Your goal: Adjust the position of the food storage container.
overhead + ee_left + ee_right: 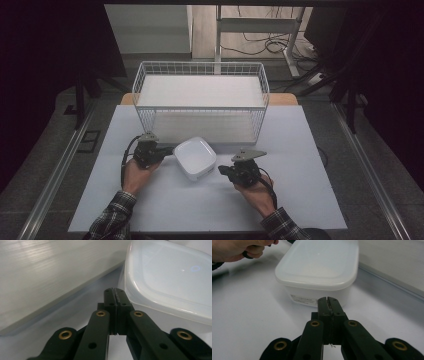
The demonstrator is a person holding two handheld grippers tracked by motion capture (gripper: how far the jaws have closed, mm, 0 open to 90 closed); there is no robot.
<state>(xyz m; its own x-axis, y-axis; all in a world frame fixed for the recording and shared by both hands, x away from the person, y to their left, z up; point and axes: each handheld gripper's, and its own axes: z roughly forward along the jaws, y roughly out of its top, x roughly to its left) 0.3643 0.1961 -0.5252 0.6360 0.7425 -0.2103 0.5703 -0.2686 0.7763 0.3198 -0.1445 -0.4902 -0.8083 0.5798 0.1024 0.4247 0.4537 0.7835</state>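
A white lidded plastic container [195,157] sits on the pale table in front of a wire basket. My left gripper [170,151] lies at its left side, jaws pressed together with nothing between them; in the left gripper view the tips [115,291] rest just beside the container's wall [160,287]. My right gripper [221,170] is a little to the container's right and nearer the person, also shut and empty. In the right gripper view its tips [327,300] point at the labelled side of the container [319,272], a short gap away.
A white wire basket [200,102] with a flat white floor stands right behind the container. Bare table [300,165] spreads to the right and along the front. The other hand [239,250] shows at the top left of the right gripper view.
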